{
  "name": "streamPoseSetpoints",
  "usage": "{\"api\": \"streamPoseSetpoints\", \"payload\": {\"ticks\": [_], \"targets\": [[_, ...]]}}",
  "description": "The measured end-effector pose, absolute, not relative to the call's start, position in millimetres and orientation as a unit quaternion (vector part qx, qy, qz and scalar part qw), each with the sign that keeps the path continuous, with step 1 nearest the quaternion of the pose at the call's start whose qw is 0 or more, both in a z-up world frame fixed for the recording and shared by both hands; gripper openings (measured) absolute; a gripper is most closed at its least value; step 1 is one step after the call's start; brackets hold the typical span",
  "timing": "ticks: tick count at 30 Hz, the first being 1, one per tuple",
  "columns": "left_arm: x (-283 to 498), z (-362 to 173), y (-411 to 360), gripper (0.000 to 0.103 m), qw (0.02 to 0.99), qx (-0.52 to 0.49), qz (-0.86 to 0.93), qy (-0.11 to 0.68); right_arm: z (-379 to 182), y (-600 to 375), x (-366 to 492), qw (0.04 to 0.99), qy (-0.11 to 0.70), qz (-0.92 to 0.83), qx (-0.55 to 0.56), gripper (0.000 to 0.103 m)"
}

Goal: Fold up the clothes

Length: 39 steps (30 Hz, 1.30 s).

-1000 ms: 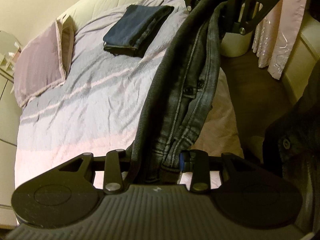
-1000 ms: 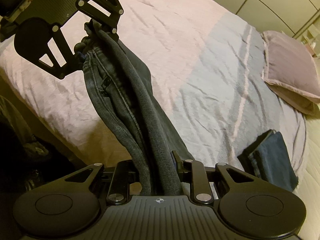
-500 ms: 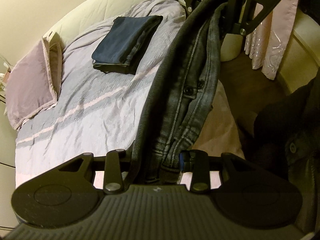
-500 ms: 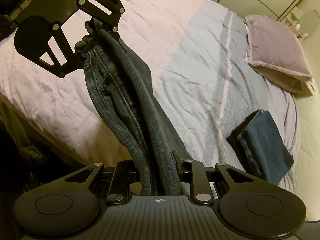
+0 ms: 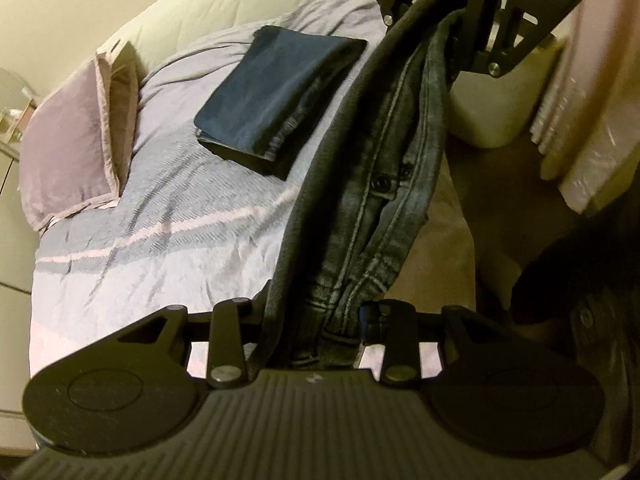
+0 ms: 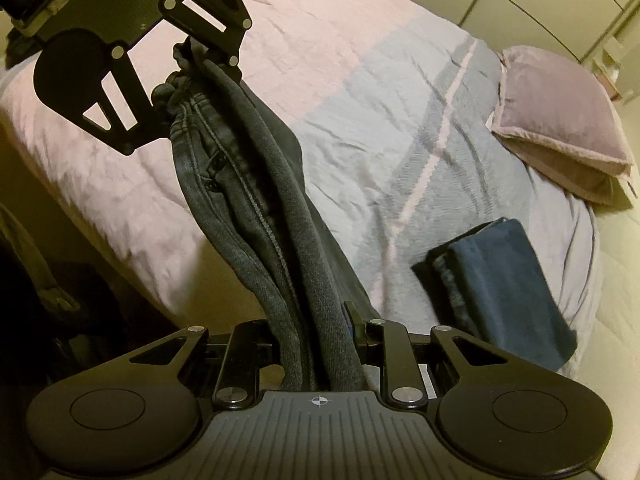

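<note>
A pair of dark grey jeans (image 5: 368, 200) hangs stretched between my two grippers above the edge of the bed; it also shows in the right wrist view (image 6: 260, 208). My left gripper (image 5: 316, 320) is shut on one end of the jeans. My right gripper (image 6: 316, 336) is shut on the other end. Each gripper shows at the top of the other's view, the right one (image 5: 460, 12) and the left one (image 6: 180, 60). A folded dark blue garment (image 5: 276, 96) lies on the bed (image 5: 160, 232), also in the right wrist view (image 6: 500, 292).
A mauve pillow (image 5: 72, 148) lies at the head of the bed, seen too in the right wrist view (image 6: 560, 128). A pale bin (image 5: 488, 116) and a pink curtain (image 5: 588, 92) stand beside the bed on a brown floor (image 5: 500, 208). Dark clothes (image 5: 592, 320) lie at right.
Both grippers have swung over the bed while holding the jeans taut. The folded blue garment and pillow have shifted in both views.
</note>
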<state>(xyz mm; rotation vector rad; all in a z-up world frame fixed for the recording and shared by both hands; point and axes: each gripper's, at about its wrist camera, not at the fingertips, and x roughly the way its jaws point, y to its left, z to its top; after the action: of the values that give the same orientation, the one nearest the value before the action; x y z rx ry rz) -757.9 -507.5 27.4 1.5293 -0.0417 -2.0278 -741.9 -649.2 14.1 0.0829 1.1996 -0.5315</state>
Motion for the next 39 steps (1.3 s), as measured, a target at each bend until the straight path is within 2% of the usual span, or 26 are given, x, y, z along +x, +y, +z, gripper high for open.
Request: {"api": "streamPoseSetpoints", "payload": {"ticks": [10, 27, 33, 39], "targets": [[-795, 32, -524, 0.033, 0.317, 0.579, -0.751, -0.013, 17, -675, -785, 0.801, 0.552, -0.233, 0.025, 0.022], [-816, 42, -562, 0.033, 0.224, 0.535, -0.809, -0.099, 40, -667, -803, 0.756, 0.545, -0.354, 0.081, 0.022], [-856, 53, -611, 0.033, 0.212, 0.521, -0.817, -0.125, 57, -701, -839, 0.749, 0.529, -0.393, 0.07, 0.022], [-913, 62, -687, 0.033, 0.242, 0.524, -0.805, -0.14, 68, -779, -891, 0.761, 0.515, -0.394, 0.038, 0.022]]}}
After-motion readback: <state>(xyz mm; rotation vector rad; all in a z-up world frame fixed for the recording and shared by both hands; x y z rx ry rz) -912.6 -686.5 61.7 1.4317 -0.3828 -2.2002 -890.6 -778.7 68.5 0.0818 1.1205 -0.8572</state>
